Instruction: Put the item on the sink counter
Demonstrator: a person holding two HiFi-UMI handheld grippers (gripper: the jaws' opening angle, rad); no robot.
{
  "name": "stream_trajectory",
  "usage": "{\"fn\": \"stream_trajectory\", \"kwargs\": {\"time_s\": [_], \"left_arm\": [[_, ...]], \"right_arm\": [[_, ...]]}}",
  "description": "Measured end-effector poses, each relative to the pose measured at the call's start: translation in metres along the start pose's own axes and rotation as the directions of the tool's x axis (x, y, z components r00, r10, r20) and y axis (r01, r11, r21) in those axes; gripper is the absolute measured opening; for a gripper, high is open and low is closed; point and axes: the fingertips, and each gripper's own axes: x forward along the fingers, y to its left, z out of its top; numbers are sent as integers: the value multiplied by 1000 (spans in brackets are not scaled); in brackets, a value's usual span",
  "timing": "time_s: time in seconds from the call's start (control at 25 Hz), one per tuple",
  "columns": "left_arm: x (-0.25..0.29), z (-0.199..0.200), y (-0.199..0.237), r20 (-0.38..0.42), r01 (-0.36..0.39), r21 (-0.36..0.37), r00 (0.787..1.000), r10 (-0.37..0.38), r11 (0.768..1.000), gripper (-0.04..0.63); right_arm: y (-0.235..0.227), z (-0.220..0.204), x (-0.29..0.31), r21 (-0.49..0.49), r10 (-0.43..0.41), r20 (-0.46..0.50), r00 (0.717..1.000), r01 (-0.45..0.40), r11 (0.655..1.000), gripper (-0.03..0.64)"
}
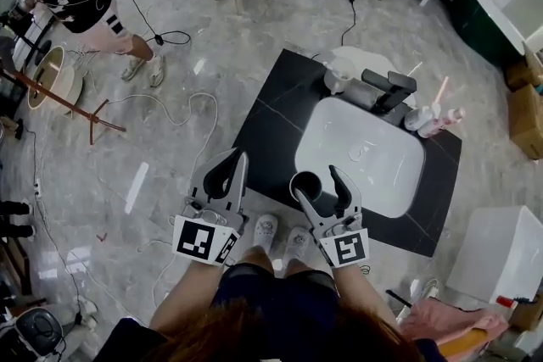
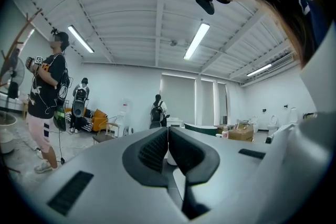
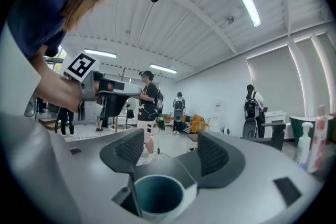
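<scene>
Cup (image 1: 305,185) at near-left edge of dark counter (image 1: 271,123), just beside white basin (image 1: 365,157), low between jaws of right tool (image 3: 170,147); jaws spread wide, pads clear of it. Left tool (image 2: 168,136) pinched closed, empty, over floor (image 1: 170,97) left of counter.
</scene>
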Motion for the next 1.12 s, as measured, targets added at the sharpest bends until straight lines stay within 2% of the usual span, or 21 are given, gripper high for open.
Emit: {"fn": "stream_trajectory", "kwargs": {"time_s": [0.12, 0.28, 0.64, 1.12], "left_arm": [[1, 14, 0, 28, -4, 10, 1000, 3, 1000, 21], [1, 35, 0, 65, -12, 27, 998, 10, 1000, 21], [-9, 65, 5, 108, -42, 51, 993, 36, 998, 21], [-6, 72, 5, 106, -46, 64, 994, 39, 997, 21]], "right_arm": [[-14, 27, -8, -75, -31, 3, 1000, 32, 997, 196], [-29, 77, -16, -131, -90, 73, 993, 99, 986, 21], [-61, 143, -39, -77, -187, 164, 969, 202, 976, 15], [-85, 154, -45, -32, -259, 177, 949, 269, 963, 14]]}}
